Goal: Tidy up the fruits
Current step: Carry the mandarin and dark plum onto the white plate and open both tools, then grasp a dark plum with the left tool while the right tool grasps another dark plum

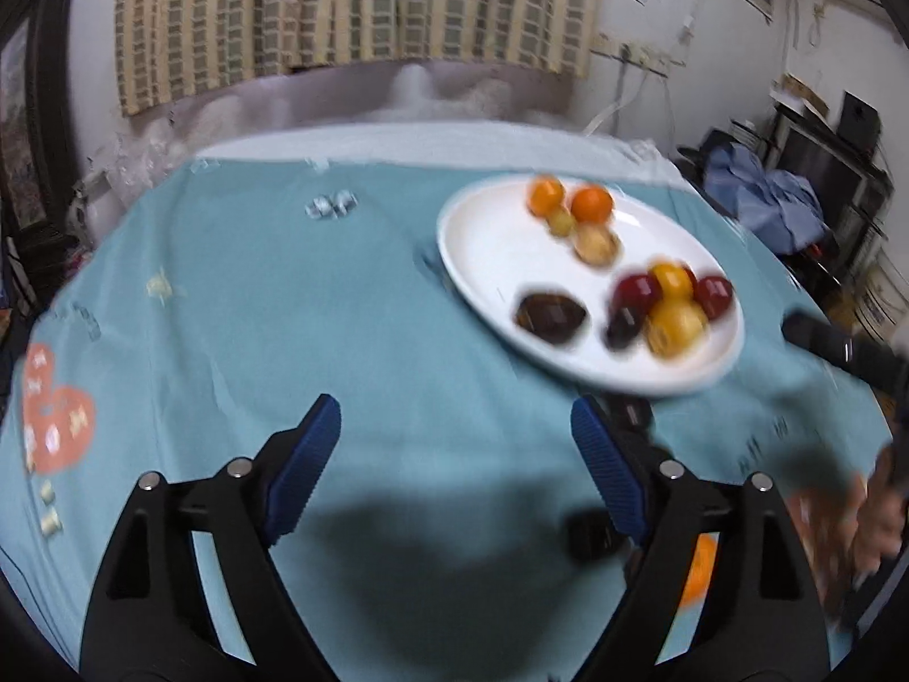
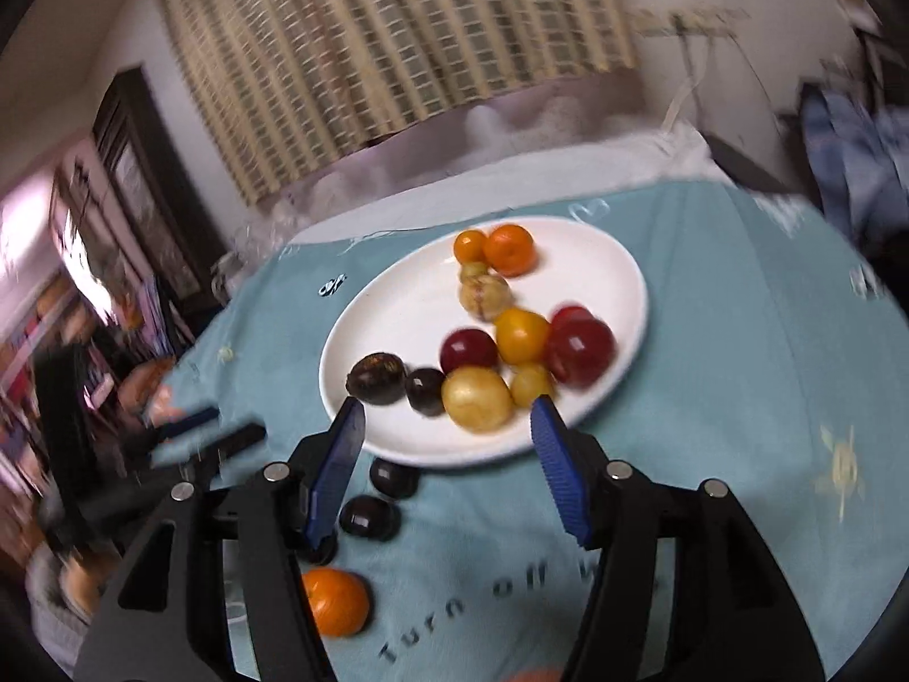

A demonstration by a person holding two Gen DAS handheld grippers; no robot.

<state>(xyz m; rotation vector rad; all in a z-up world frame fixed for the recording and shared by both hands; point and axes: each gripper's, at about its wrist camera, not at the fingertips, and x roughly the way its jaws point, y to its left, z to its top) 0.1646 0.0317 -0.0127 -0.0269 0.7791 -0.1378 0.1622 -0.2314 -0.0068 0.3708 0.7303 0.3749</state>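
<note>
1. Left gripper [image 1: 454, 426]: jaws spread wide, nothing between them, hovering over the blue tablecloth [image 1: 284, 312].
2. Right gripper [image 2: 449, 418]: jaws also parted and empty, tips at the near rim of the white plate [image 2: 386, 318].
3. On the plate: two oranges at the far side, pale fruits mid-plate, red plums [image 2: 579, 349], yellow fruits and two dark fruits nearer.
4. Off the plate, on the cloth by the right gripper's left finger: two dark plums [image 2: 366, 517] and one orange [image 2: 335, 602].
</note>
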